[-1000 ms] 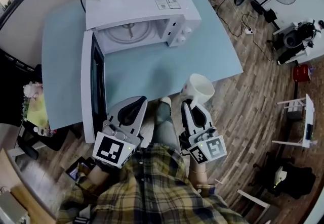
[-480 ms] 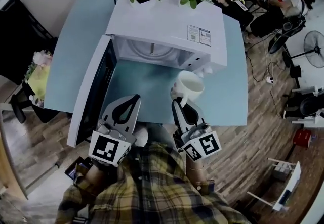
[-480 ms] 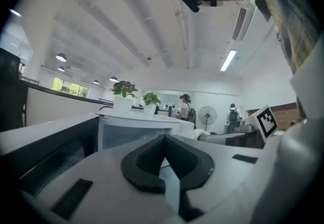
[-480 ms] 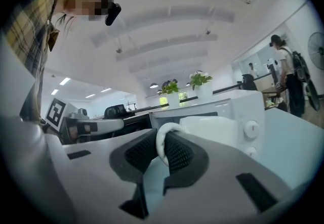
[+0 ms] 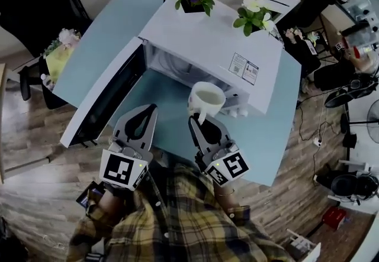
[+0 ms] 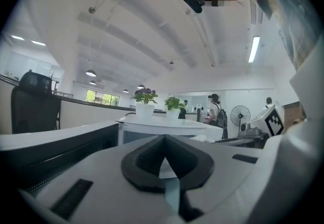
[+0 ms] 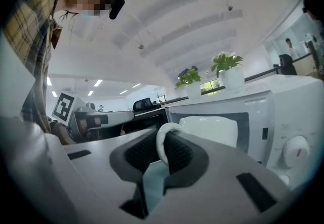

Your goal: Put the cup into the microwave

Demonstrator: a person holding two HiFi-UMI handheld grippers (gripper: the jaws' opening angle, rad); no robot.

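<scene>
- Head view: the right gripper (image 5: pixel 200 120) pinched the handle of the white ceramic cup (image 5: pixel 206 96), which hung just before the open white microwave (image 5: pixel 201 36) on the pale blue bench (image 5: pixel 100 42).
- Left gripper view: the left gripper (image 6: pixel 163 139) was pressed together on nothing.
- Right gripper view: the cup should go in level, clear of the frame.

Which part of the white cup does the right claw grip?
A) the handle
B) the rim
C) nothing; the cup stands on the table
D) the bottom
A: in the right gripper view the right claw is shut on the looped handle of the cup, which is held in the air.
</scene>
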